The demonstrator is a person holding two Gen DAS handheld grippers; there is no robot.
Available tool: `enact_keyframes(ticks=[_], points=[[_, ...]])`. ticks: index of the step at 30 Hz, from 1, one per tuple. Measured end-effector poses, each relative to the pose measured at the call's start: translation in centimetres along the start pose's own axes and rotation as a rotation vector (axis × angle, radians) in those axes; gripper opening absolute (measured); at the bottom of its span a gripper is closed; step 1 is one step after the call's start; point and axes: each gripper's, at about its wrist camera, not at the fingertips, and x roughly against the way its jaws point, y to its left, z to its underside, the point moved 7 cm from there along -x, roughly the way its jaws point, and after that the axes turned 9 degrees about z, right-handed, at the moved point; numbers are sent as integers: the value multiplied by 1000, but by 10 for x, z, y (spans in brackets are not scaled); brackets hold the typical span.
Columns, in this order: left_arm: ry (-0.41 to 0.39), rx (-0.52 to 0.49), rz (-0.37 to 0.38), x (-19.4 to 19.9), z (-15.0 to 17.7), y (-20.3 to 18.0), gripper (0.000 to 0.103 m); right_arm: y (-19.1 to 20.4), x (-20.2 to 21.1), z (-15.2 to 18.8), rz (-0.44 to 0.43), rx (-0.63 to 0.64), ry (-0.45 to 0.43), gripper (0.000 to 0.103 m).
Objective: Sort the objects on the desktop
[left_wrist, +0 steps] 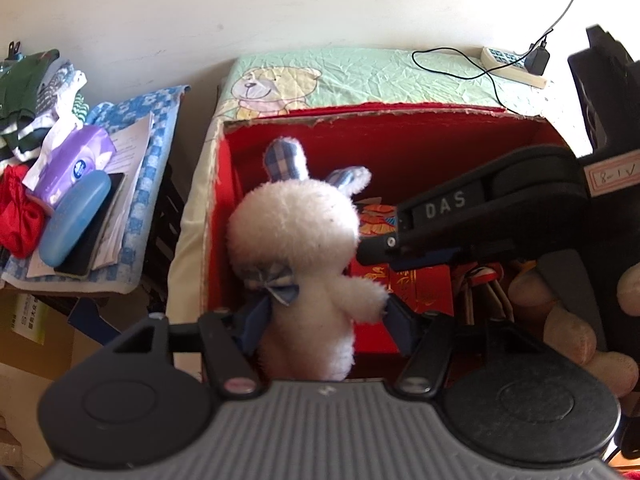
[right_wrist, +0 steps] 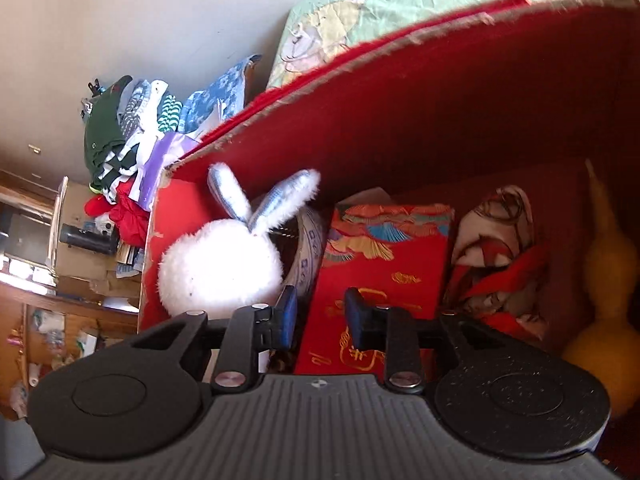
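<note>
White plush rabbit [left_wrist: 300, 240] pinched at the body by left gripper [left_wrist: 320, 316] fingers, long axis upright, ears toward 12 o'clock, inside red box [left_wrist: 400, 136]. Right gripper [right_wrist: 320, 316] narrowly parted, empty, at 3 o'clock.

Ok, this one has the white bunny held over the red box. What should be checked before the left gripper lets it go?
1. Left gripper clamped on the white bunny: ok.
2. Bunny inside the red box walls: ok.
3. Free floor under the bunny: cannot tell, hidden.
4. Right gripper empty and open: ok.
5. Right gripper clear of the bunny: not ok, very close beside it.
6. Red packet clear of the drop spot: cannot tell.
</note>
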Motion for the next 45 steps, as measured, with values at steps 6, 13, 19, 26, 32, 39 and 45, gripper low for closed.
enact_keyframes(ticks=[6,13,19,26,32,39,45], points=[[15,1,-21,-2,0,-1,65,19,-9,-7,6,91,-4,18],[21,6,-36,-2,-1,-2,66,24,-19,-10,-21,119,24,9],[16,6,-52,-3,0,-5,68,16,-16,-3,-32,39,40,12],[16,7,-74,-4,1,-4,68,14,-12,-4,-23,-4,2,18],[6,-9,-92,-4,3,-5,69,11,-10,-7,-19,-20,-23,19],[-20,-19,-74,2,4,-1,68,11,1,-7,34,4,-82,22],[-79,-12,-23,20,8,1,70,2,13,3,8,-12,-122,23]])
